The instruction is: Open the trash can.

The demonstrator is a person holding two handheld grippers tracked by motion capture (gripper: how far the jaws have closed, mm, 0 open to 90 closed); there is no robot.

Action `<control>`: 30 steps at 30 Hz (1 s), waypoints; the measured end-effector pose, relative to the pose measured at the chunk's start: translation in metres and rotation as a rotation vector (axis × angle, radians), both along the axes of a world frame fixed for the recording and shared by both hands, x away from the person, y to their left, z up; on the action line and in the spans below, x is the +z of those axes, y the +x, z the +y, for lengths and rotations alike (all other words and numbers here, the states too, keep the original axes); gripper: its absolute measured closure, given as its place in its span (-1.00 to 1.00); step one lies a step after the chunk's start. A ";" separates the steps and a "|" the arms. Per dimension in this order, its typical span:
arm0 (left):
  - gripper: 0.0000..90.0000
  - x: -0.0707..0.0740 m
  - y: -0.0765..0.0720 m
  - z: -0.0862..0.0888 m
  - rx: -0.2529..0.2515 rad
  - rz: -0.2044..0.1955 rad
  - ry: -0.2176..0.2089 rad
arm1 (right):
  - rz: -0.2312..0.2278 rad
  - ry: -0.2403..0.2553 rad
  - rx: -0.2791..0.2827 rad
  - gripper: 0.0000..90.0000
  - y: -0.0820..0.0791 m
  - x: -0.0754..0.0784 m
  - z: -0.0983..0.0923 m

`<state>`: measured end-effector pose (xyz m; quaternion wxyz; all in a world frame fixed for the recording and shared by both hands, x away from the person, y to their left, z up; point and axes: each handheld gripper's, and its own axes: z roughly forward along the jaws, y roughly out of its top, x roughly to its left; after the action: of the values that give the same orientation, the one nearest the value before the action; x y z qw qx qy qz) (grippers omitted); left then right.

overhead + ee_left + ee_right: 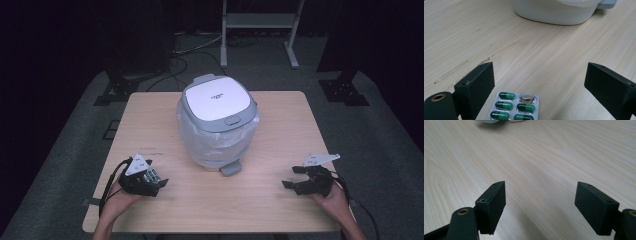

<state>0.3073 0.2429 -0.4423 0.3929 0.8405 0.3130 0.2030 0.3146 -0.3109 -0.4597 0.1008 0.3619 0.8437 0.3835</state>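
Your left gripper (156, 182) rests at the near-left of the wooden table (280, 210), its jaws spread wide either side of a blister pack of green capsules (514, 107) that lies flat between them, with no pad pressing on it; one pocket is already crushed empty. Your right gripper (292, 176) sits near-right, jaws likewise spread over bare wood. Close the left jaws carelessly and the thin foil pack may skid, buckle or tip off the pads. The lidded bin (218, 122), lined with a plastic bag, stands at centre; the small print on its lid is too small to read.
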 end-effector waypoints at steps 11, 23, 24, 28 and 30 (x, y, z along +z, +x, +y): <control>-0.81 -0.002 0.001 -0.001 -0.001 0.008 0.005 | -0.004 0.020 0.025 -0.47 0.001 0.010 0.003; -0.81 -0.002 -0.001 -0.002 -0.004 0.012 0.009 | -0.018 0.040 0.061 -0.46 0.008 0.042 0.007; -0.81 -0.002 -0.001 -0.002 -0.006 0.012 0.010 | -0.017 0.038 0.064 -0.46 0.008 0.045 0.008; -0.81 -0.002 -0.001 -0.002 -0.009 0.014 0.011 | -0.023 0.038 0.078 -0.46 0.010 0.059 0.012; -0.81 -0.002 -0.001 -0.002 -0.010 0.013 0.008 | -0.024 0.041 0.085 -0.45 0.010 0.064 0.015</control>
<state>0.3061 0.2413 -0.4444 0.3886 0.8450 0.3105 0.1965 0.3249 -0.2962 -0.3956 0.0873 0.3231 0.8490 0.4089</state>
